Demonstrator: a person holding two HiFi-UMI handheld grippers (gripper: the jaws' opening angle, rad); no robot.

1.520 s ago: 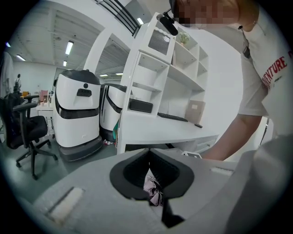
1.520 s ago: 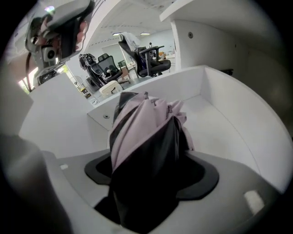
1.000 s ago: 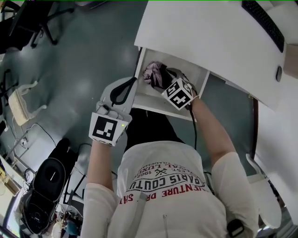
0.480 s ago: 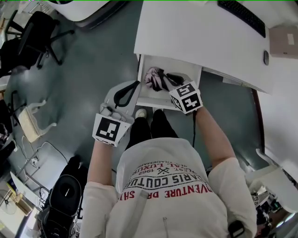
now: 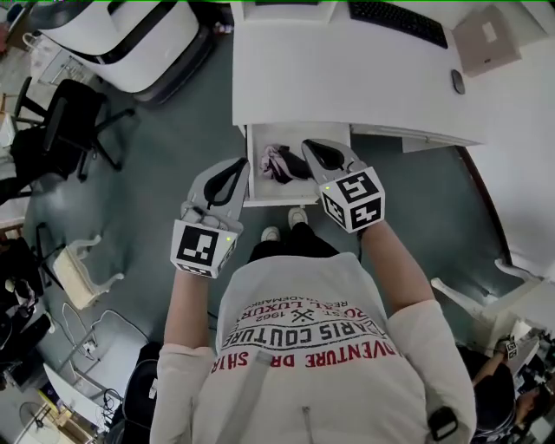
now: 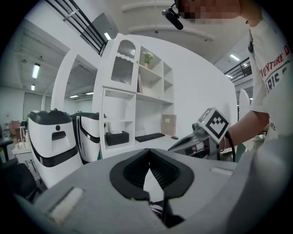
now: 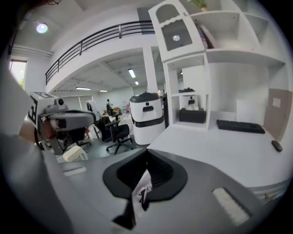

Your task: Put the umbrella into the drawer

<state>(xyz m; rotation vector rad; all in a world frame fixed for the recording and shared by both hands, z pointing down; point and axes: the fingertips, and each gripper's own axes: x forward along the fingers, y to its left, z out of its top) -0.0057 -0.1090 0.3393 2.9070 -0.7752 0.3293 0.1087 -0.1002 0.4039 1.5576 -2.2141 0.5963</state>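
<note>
The folded pink-and-black umbrella [image 5: 281,162] lies in the open white drawer [image 5: 257,187] under the desk. My right gripper [image 5: 306,145] hangs above the drawer's right part, shut, with nothing between its jaws. In the right gripper view its jaws [image 7: 147,154] meet at the tips, and a bit of the umbrella [image 7: 143,190] shows through the gap below them. My left gripper [image 5: 242,163] hovers at the drawer's left edge, shut and empty; in the left gripper view [image 6: 149,154] its tips touch.
The white desk [image 5: 347,78] carries a keyboard [image 5: 397,22], a mouse [image 5: 457,81] and a brown pad [image 5: 486,36]. White machines [image 5: 130,39] and black chairs [image 5: 65,130] stand to the left. My feet [image 5: 284,227] are right before the drawer front.
Both grippers have risen away from the drawer. The right one has come out of it, and the umbrella stays inside.
</note>
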